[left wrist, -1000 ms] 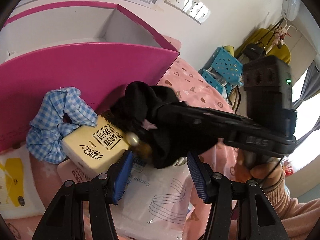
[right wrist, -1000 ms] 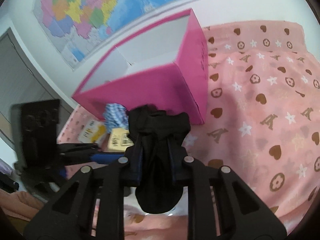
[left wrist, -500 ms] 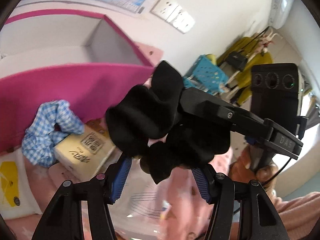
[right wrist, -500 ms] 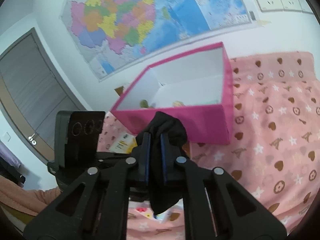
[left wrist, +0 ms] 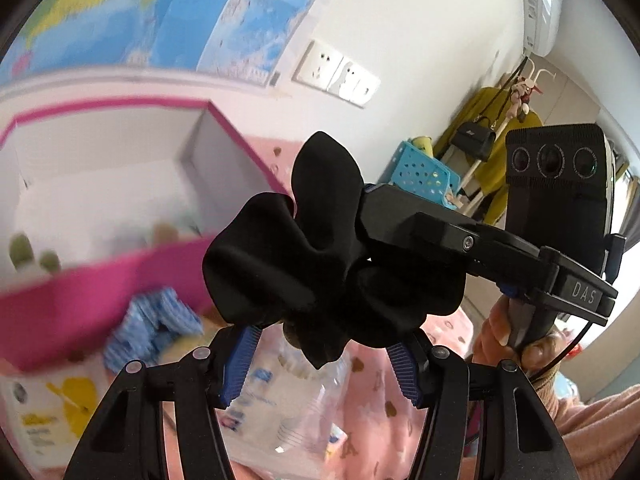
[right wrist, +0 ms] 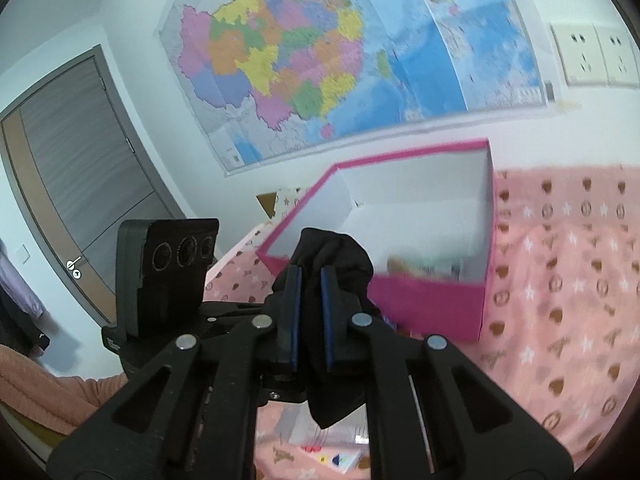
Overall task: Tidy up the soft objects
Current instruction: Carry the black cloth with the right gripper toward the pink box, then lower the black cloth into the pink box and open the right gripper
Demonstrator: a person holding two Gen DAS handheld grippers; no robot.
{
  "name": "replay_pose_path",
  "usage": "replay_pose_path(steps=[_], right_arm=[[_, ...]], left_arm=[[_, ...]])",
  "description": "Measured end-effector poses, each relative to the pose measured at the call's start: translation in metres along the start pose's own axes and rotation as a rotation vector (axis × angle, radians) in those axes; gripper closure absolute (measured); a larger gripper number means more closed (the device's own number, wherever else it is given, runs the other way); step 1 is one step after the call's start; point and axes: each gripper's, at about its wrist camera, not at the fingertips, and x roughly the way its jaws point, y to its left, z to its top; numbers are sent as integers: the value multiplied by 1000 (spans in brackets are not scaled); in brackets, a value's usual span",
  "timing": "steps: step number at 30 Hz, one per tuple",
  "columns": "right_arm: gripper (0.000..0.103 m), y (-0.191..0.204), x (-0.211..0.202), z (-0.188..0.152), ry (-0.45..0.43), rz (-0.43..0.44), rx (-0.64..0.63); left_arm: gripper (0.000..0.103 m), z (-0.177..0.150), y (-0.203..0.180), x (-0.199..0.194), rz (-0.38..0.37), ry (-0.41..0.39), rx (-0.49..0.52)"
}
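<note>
A black scrunchie [left wrist: 304, 264] hangs in the air, and my right gripper [right wrist: 310, 276] is shut on it, blue pads pinching the fabric [right wrist: 340, 256]. In the left wrist view the right gripper [left wrist: 372, 208] reaches in from the right. My left gripper [left wrist: 322, 364] stands open just under the scrunchie, its pads on either side of the lowest fold and not pressing. The open pink box [left wrist: 80, 288] lies beyond, white inside [right wrist: 432, 308], with a few blurred items at its bottom. A blue checked scrunchie [left wrist: 156, 320] rests against the box's front wall.
A clear plastic pack [left wrist: 288, 412] and a white-and-yellow packet [left wrist: 52, 408] lie on the pink patterned bedspread [right wrist: 560, 280] below the grippers. A blue perforated basket [left wrist: 424, 172] stands at the back right. A map covers the wall behind the box.
Both grippers have risen. The black scrunchie has come up off the pile in front of the box, with the right gripper's pads squeezed tighter on it. The box's inside now shows.
</note>
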Motion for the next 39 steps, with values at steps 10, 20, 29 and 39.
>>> replay_pose_path(steps=[10, 20, 29, 39], right_arm=[[92, -35, 32, 59, -41, -30, 22], [73, -81, 91, 79, 50, -216, 29], [60, -85, 90, 63, 78, -272, 19], [57, -46, 41, 18, 70, -118, -18]], left_arm=[[42, 70, 9, 6, 155, -15, 78], [42, 105, 70, 55, 279, 117, -14], [42, 98, 104, 61, 334, 134, -106], [41, 67, 81, -19, 345, -46, -56]])
